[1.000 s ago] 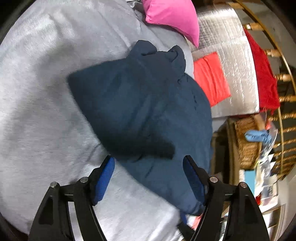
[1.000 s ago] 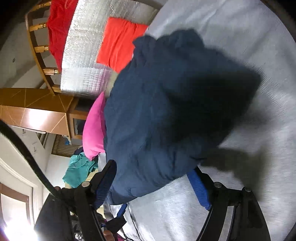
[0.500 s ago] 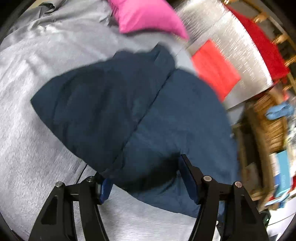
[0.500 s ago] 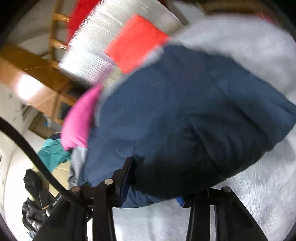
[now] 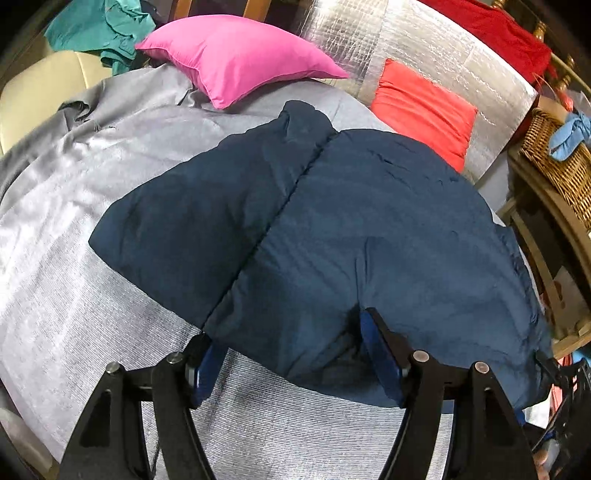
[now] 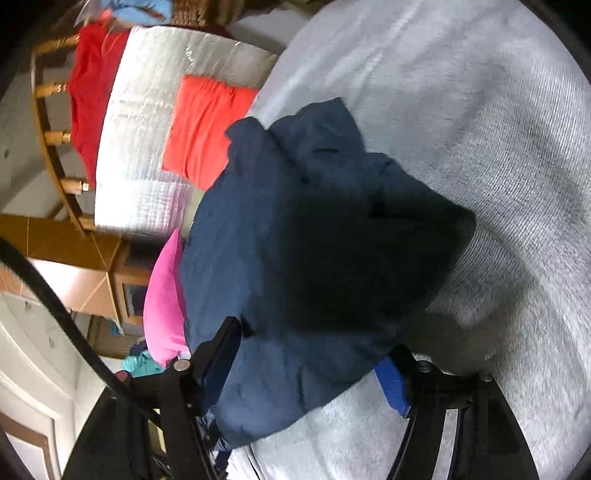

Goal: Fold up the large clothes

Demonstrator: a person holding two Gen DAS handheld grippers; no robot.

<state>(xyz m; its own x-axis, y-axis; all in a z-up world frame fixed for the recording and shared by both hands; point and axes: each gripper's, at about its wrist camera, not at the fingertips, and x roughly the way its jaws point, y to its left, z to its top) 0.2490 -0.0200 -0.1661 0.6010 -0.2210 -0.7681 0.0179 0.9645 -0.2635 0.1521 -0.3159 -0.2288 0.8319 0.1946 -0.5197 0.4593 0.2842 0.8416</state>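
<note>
Coat: lay on the grey bed, sides folded in (puffy) | left claw: opening, coat edge between | right claw: opening, coat edge between | left to do: fold it smaller

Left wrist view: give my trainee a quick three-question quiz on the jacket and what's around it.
1. True or false: the navy jacket lies on a grey sheet.
2. Which lies just past the jacket's collar? A) pink pillow B) wicker basket C) teal cloth
3. Fill in: the orange cushion lies on a ____ quilted mat.

Key: 1 true; 2 A; 3 silver.
</note>
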